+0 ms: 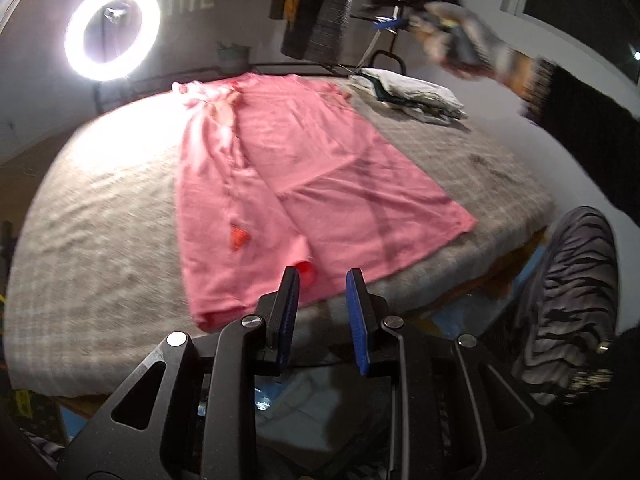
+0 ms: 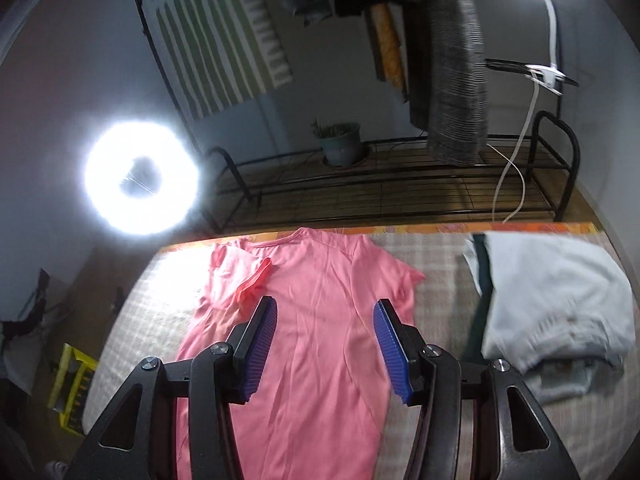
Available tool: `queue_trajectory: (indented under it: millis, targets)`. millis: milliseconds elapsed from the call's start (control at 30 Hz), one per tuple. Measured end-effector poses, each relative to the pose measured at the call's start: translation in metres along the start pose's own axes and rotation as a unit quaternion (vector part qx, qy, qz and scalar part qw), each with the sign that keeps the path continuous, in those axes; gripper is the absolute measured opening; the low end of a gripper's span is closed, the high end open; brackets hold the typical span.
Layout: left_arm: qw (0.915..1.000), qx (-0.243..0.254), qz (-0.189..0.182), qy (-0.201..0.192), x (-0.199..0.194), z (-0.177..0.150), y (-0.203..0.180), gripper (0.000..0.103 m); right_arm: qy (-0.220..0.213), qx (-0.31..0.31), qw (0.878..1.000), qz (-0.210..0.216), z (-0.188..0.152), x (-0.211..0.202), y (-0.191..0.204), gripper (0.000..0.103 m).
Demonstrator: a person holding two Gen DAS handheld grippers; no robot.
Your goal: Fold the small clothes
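A pink T-shirt (image 1: 304, 184) lies flat on the grey checked table cover (image 1: 100, 240), its left side folded in over the body, with a small red tag near the hem. My left gripper (image 1: 323, 276) is open and empty just above the shirt's near hem. In the right wrist view the same shirt (image 2: 320, 320) lies with its neck at the far edge and its left sleeve folded inward. My right gripper (image 2: 324, 308) is open and empty above the shirt's middle. The right gripper also shows, blurred, at the upper right of the left wrist view (image 1: 460, 36).
A stack of folded white and dark clothes (image 2: 552, 300) lies at the right of the table, also in the left wrist view (image 1: 416, 92). A ring light (image 2: 140, 180) glares at the left. A black metal rack (image 2: 400, 184) with a plant pot stands behind. A striped trouser leg (image 1: 568, 300) is at the right edge.
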State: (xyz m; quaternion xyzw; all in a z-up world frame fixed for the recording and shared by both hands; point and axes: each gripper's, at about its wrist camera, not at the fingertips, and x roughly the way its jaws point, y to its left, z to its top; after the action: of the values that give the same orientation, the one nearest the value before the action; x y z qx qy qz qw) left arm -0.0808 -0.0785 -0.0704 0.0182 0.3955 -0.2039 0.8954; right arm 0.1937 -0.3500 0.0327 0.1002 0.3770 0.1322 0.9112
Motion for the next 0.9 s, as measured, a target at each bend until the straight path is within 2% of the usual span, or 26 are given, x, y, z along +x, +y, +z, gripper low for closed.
queue_trajectory:
  millis: [67,167,333,433,533,667,900]
  targets:
    - [0.9995,0.008,0.028,-0.007,0.007,0.001,0.005,0.023,-0.008,0.008,1.000,0.003,-0.016,-0.021,-0.006,0.052]
    - [0.9991,0.010,0.040,0.001,0.026,0.002,0.013,0.023,-0.019,0.011,1.000,0.011,-0.039,-0.049,-0.013,0.053]
    - [0.9993,0.002,-0.002,0.038,0.072,0.001,0.015,0.023,-0.028,0.028,0.999,0.018,-0.077,-0.082,-0.030,0.052]
    - [0.9982,0.015,-0.023,0.053,0.086,-0.003,0.003,0.023,-0.029,0.036,0.999,0.016,-0.092,-0.094,-0.040,0.052]
    - [0.9967,0.044,-0.024,0.063,0.090,-0.007,-0.015,0.023,-0.029,0.035,0.999,0.011,-0.103,-0.100,-0.049,0.052]
    - [0.9973,0.060,-0.002,0.043,0.077,-0.004,-0.030,0.023,-0.030,0.044,0.998,0.018,-0.110,-0.102,-0.065,0.052]
    - [0.9978,0.064,-0.019,0.004,0.078,0.022,-0.067,0.023,-0.021,0.064,0.997,0.041,-0.118,-0.102,-0.103,0.053]
